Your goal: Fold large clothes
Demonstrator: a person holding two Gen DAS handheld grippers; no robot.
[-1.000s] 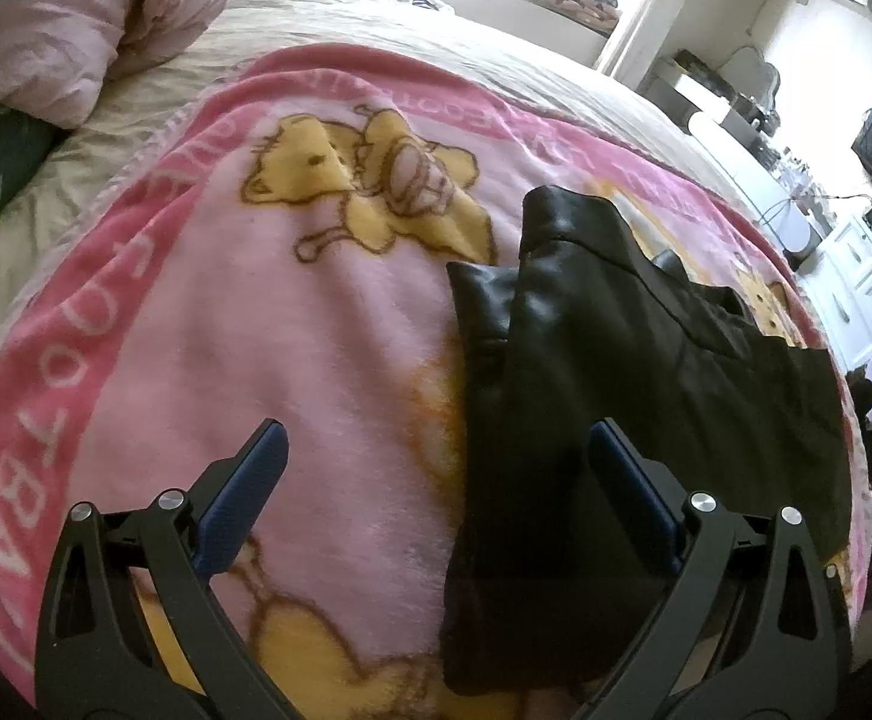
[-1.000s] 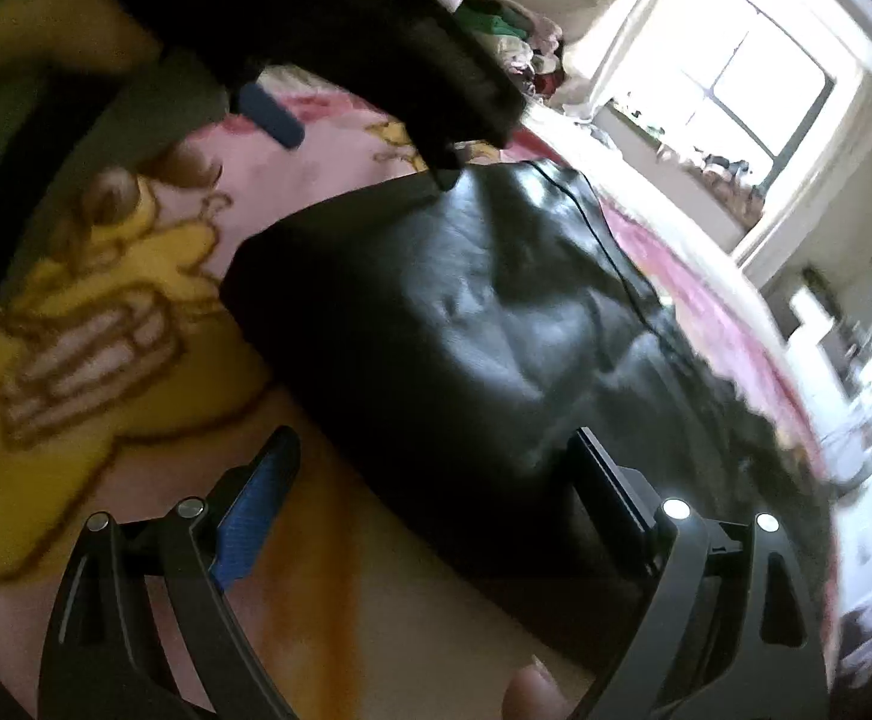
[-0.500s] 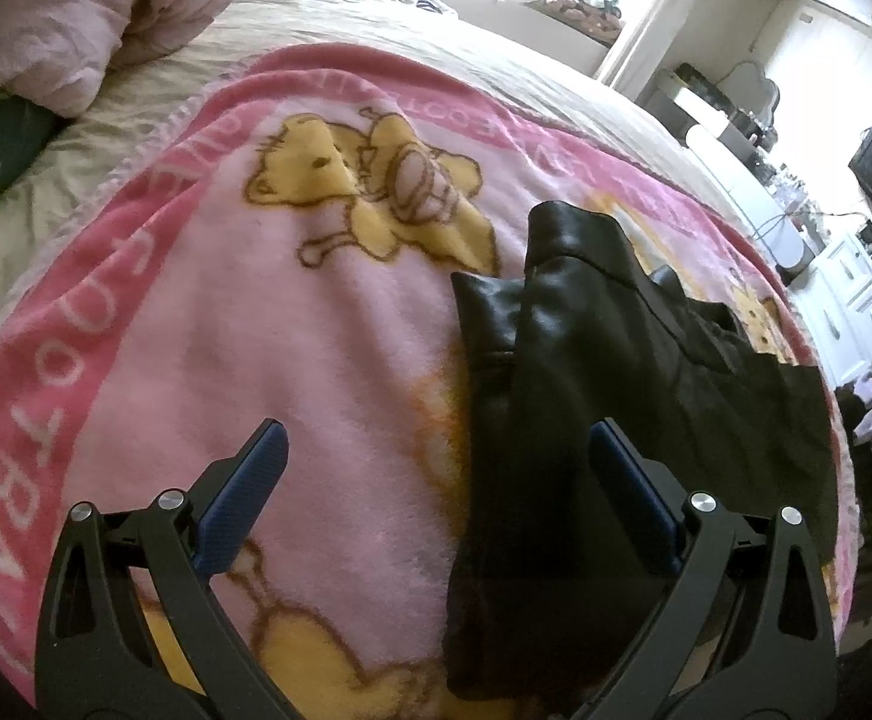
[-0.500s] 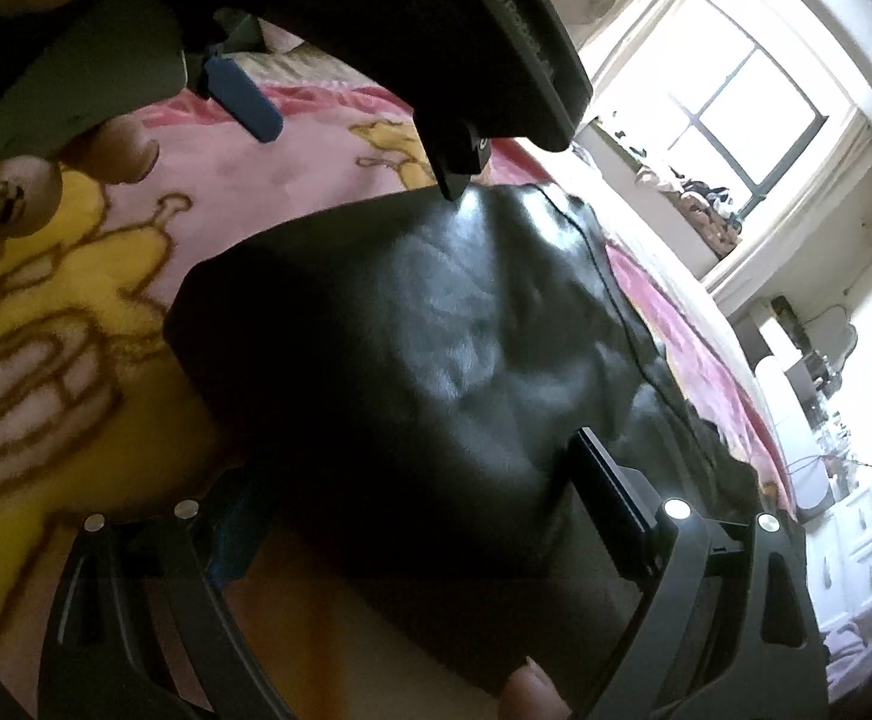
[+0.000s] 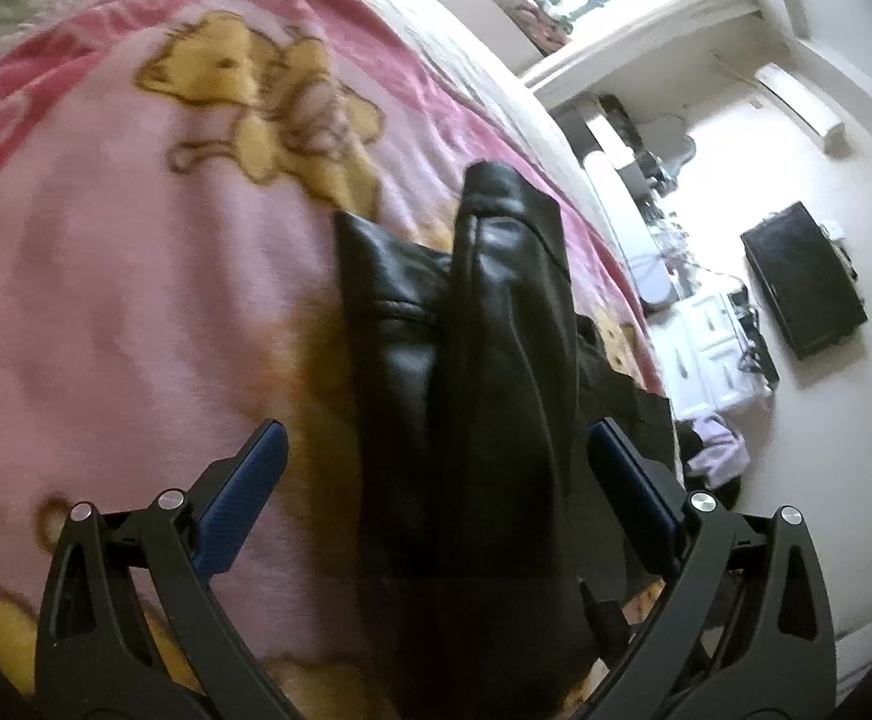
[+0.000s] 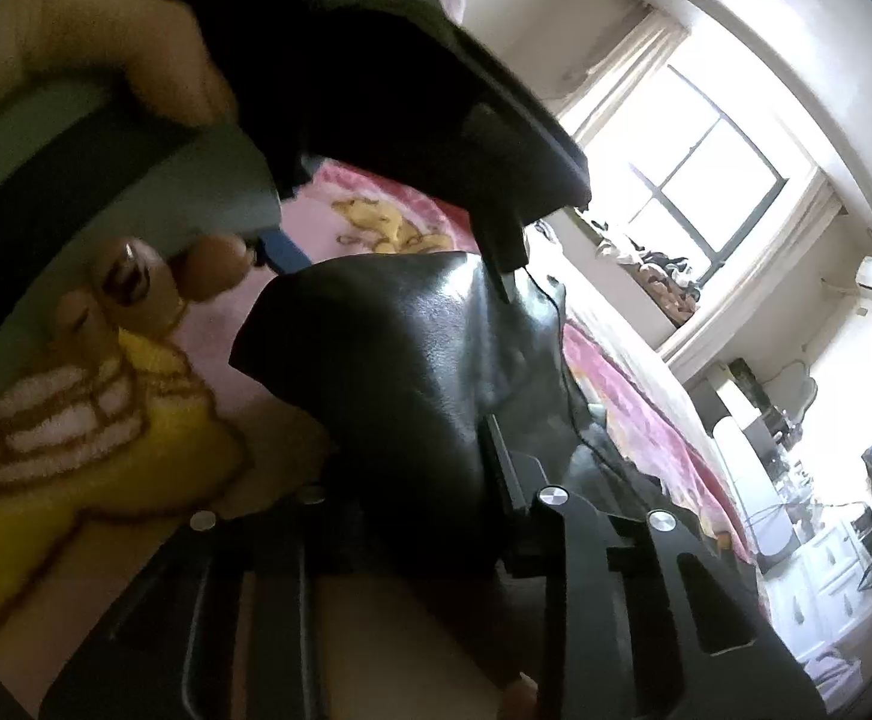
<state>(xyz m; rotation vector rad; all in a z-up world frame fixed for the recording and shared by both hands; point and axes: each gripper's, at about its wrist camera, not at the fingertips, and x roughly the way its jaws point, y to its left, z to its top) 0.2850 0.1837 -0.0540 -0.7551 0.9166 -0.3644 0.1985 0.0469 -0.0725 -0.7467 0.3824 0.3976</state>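
A black leather garment [image 5: 484,330], folded lengthwise, lies on a pink blanket [image 5: 136,300] with yellow bear prints. My left gripper [image 5: 436,462] hovers open over its near end, blue pads wide on either side and touching nothing. In the right wrist view the garment's [image 6: 412,360] near edge bulges up between the fingers of my right gripper [image 6: 412,480]. Its jaws are closing and pinch the leather. The left gripper's body [image 6: 436,120] and a person's hand [image 6: 136,282] fill the upper left there.
The bed's edge runs along the right, with a white dresser [image 5: 712,354], a dark wall screen [image 5: 802,282] and clothes on the floor [image 5: 712,444] beyond it. A bright window [image 6: 712,192] stands past the bed's far end.
My right gripper's jaws came together on the garment's near edge, which now humps up. The left gripper turned, swinging its view toward the room's right side, and stayed open.
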